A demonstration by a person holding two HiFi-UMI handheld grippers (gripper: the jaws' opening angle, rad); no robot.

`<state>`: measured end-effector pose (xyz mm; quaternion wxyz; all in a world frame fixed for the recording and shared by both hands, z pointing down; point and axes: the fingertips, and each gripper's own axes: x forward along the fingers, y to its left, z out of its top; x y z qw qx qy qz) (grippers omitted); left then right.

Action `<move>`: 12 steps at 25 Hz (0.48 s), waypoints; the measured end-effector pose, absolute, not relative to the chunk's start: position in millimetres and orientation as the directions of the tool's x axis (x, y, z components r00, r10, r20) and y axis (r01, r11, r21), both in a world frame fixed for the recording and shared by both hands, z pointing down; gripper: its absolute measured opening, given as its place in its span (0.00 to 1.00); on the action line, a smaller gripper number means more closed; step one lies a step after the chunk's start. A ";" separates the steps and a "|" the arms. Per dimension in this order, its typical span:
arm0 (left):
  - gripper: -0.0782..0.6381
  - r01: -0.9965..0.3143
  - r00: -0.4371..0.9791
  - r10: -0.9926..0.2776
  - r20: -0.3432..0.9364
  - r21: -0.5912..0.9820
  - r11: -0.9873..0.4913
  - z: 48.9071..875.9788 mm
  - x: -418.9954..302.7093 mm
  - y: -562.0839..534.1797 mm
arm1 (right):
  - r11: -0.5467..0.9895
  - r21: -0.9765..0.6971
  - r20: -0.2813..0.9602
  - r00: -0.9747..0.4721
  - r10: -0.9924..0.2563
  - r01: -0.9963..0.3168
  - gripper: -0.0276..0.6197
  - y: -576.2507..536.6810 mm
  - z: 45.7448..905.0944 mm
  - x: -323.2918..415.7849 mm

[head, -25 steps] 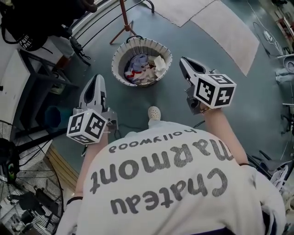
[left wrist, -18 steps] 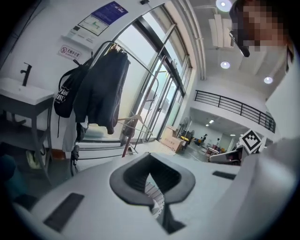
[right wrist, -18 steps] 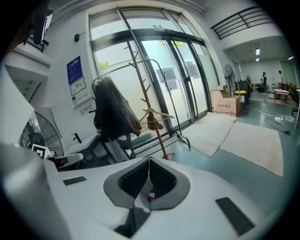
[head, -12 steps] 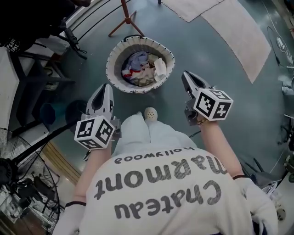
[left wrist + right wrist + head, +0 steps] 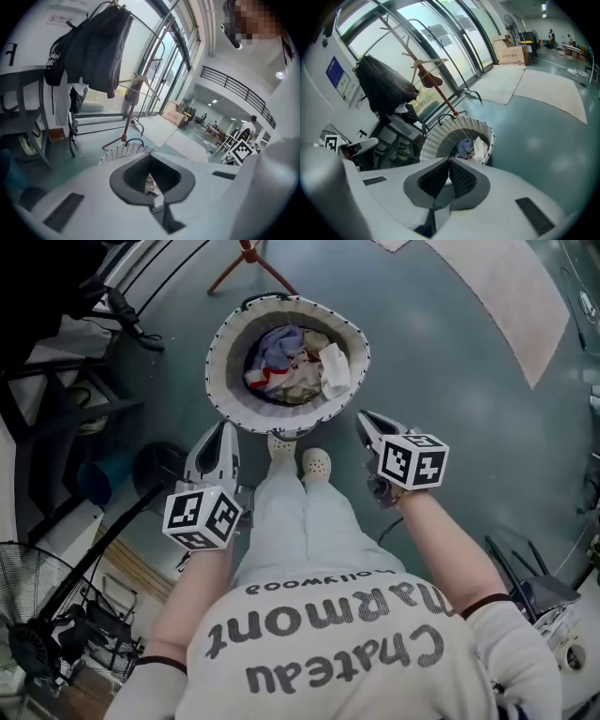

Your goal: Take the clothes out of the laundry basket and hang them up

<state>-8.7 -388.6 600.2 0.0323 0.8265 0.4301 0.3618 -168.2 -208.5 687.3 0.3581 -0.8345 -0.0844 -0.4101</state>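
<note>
A round white laundry basket (image 5: 223,341) stands on the grey-green floor ahead of the person's feet, with mixed clothes (image 5: 291,360) piled inside. It also shows as the basket (image 5: 440,136) in the right gripper view, holding a blue and a white garment (image 5: 472,148). My left gripper (image 5: 225,430) hovers just short of the basket's near left rim, jaws shut and empty. At the near right of the rim my right gripper (image 5: 364,418) is also shut with nothing in it. In the left gripper view the basket rim (image 5: 123,151) peeks over the shut jaws.
A wooden coat stand (image 5: 136,89) with hangers rises behind the basket, and dark clothes (image 5: 96,47) hang on a rail to the left. Dark racks and a fan (image 5: 42,643) crowd the left side. Pale mats (image 5: 525,296) lie on the floor at the right.
The person has stepped up to the basket. Both grippers have come down and now flank its near rim; both stayed shut.
</note>
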 end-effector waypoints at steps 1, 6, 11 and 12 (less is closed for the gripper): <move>0.12 0.698 0.349 0.736 0.580 0.363 -0.617 610.4 -3.8 -386.1 | -0.725 -0.524 0.754 0.639 -0.152 0.447 0.09 -209.4 699.8 -165.7; 0.12 0.735 0.278 0.749 0.602 0.369 -0.569 643.4 13.9 -382.7 | -0.776 -0.419 0.831 0.543 -0.118 0.472 0.10 -206.0 766.7 -155.7; 0.12 0.689 0.286 0.733 0.617 0.400 -0.605 666.9 33.4 -387.4 | -0.854 -0.307 0.893 0.438 -0.106 0.420 0.29 -187.3 824.9 -127.2; 0.12 0.683 0.285 0.729 0.622 0.402 -0.610 671.6 36.0 -388.9 | -0.867 -0.283 0.905 0.414 -0.100 0.411 0.29 -183.2 835.4 -122.1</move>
